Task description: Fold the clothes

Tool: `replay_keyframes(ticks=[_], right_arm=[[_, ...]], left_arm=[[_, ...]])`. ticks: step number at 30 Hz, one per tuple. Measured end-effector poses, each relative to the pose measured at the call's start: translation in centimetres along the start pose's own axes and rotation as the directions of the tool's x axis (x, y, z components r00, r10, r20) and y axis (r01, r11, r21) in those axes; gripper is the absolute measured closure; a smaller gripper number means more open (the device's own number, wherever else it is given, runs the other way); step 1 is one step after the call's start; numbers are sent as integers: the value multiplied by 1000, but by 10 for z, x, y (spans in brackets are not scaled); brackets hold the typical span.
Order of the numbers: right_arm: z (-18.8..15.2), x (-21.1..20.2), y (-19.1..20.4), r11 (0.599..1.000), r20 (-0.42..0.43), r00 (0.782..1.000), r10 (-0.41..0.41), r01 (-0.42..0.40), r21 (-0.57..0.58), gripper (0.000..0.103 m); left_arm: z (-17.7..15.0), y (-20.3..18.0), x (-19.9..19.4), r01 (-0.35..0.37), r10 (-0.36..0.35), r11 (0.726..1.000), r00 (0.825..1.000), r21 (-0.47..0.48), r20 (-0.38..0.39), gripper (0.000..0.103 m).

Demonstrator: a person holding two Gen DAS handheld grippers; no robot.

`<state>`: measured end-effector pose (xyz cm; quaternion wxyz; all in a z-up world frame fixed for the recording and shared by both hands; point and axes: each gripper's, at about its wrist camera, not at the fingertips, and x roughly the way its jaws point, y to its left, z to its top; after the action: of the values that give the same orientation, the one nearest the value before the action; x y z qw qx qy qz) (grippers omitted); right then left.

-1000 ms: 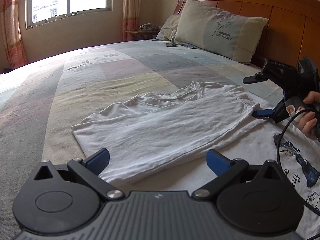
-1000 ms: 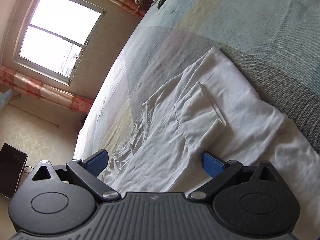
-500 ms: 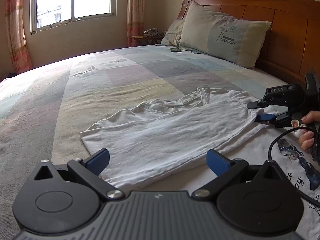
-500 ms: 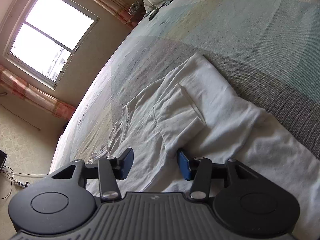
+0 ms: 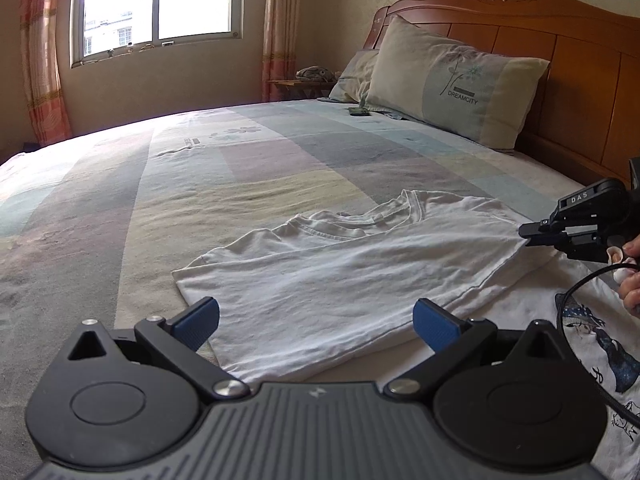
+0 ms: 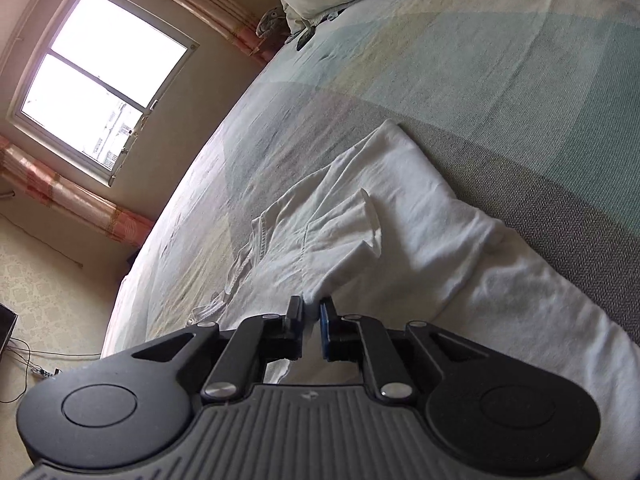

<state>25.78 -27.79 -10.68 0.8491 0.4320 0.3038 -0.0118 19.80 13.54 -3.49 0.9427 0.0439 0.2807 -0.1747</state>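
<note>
While the right hand-held gripper [image 6: 311, 312] has just been closing, its blue pads now pinch a fold of the white T-shirt [image 5: 340, 276] at the sleeve edge, with only that thin bit of cloth between the nearly shut jaws. From the left wrist view the same tool shows at the right edge, gripping the shirt's far corner, with the fingers of a hand [image 5: 630, 276] wrapped round its handle and a black cable [image 5: 576, 292] looping below it. The left hand-held gripper [image 5: 316, 318] hangs low over the near hem of the shirt with its jaws spread wide; the hem lies between the blue pads but neither pad presses on it.

The T-shirt lies flat and a little wrinkled on the bed [image 5: 200, 184], its neckline toward the far side. Just beside it, partly under its right edge, lies a second white garment with a printed figure [image 5: 596, 344]. The bed wears a sheet in pale checked blocks of colour. Two pillows [image 5: 452, 88] lean against the wooden headboard [image 5: 560, 60], a small dark object [image 5: 359, 111] rests near them, and a bright window [image 5: 158, 4] with pink striped curtains [image 5: 40, 60] fills the far wall.
</note>
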Motion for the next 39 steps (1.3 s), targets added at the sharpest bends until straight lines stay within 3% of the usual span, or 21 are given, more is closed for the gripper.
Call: replay_keyframes(ticks=[7, 10, 13, 15, 18, 21, 23, 26, 29, 30, 34, 39], right_arm=[[-3, 0, -8, 994, -23, 994, -105, 105, -26, 84], [-9, -15, 1, 984, 38, 986, -162, 164, -70, 77], [-18, -33, 27, 940, 181, 961, -207, 247, -236, 63], [-17, -28, 43, 907, 199, 962, -189, 249, -341, 53], [-12, 1, 52, 880, 125, 974, -189, 224, -418, 53], [-9, 36, 46, 841, 52, 961, -271, 262, -472, 53], [-13, 33, 59, 798, 78, 954, -291, 287, -529, 53], [-27, 19, 92, 765, 61, 983, -172, 172, -621, 53], [-48, 22, 131, 710, -38, 997, -72, 24, -704, 52], [-63, 28, 147, 676, -104, 994, -44, -48, -736, 52], [-131, 54, 190, 525, -255, 966, -37, -198, -828, 52], [-199, 85, 218, 405, -327, 942, -74, -271, -873, 50]], left_arm=[[0, -2, 3, -5, 5, 1000, 1000, 13, -8, 1], [-1, -1, 4, 2, -1, 1000, 1000, 11, -8, 1], [-4, -2, 8, 19, -19, 1000, 1000, 11, -14, 1], [-5, -3, 12, 20, -19, 1000, 999, 21, -31, 1], [-5, -3, 12, -16, 18, 998, 999, 54, -43, 1], [-4, 10, 6, -44, 47, 998, 997, 37, -57, 1], [-6, 23, 1, -11, 11, 1000, 997, 1, -82, 1], [-8, 40, -8, 18, -22, 999, 994, -32, -110, 1], [-7, 52, -21, -54, 51, 998, 994, -27, -96, 1], [-7, 57, -24, -67, 64, 997, 994, -31, -89, 1], [-8, 83, -32, -78, 70, 990, 995, -116, -70, 1], [-11, 97, -31, -53, 42, 986, 997, -160, -68, 1]])
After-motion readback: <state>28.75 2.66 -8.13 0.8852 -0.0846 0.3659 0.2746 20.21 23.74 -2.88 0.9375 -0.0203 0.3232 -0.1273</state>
